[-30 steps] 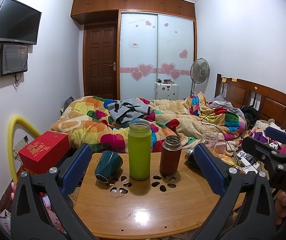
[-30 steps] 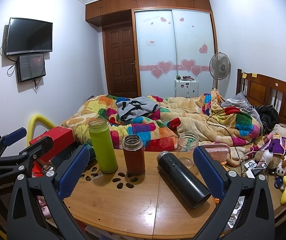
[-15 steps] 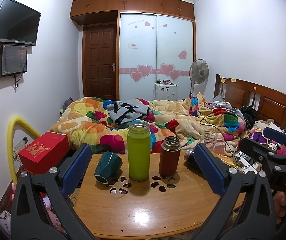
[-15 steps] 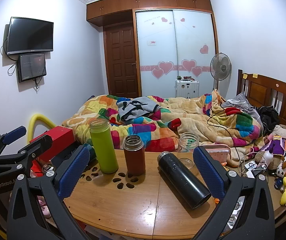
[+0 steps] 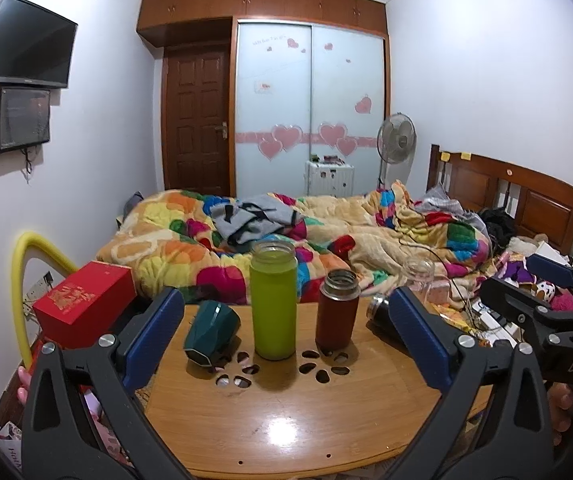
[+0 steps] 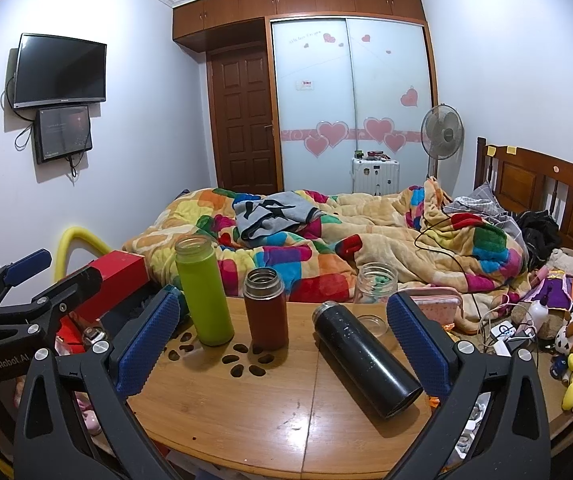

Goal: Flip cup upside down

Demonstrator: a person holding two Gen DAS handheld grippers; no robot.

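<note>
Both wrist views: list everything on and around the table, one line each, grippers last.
table: one, light wood, in front of the bed
green bottle: one, upright, open top, table's far left-centre
brown flask: one, upright, right of the green bottle
black flask: one, lying on its side, table's right
teal cup: one, tipped on its side, left of the green bottle
glass jar: one, clear, upright, table's far edge
red box: one, off the table's left
blanket: one, multicoloured, on the bed
left hand-held gripper: one, blue pads, open, empty
right hand-held gripper: one, blue pads, open, empty
</note>
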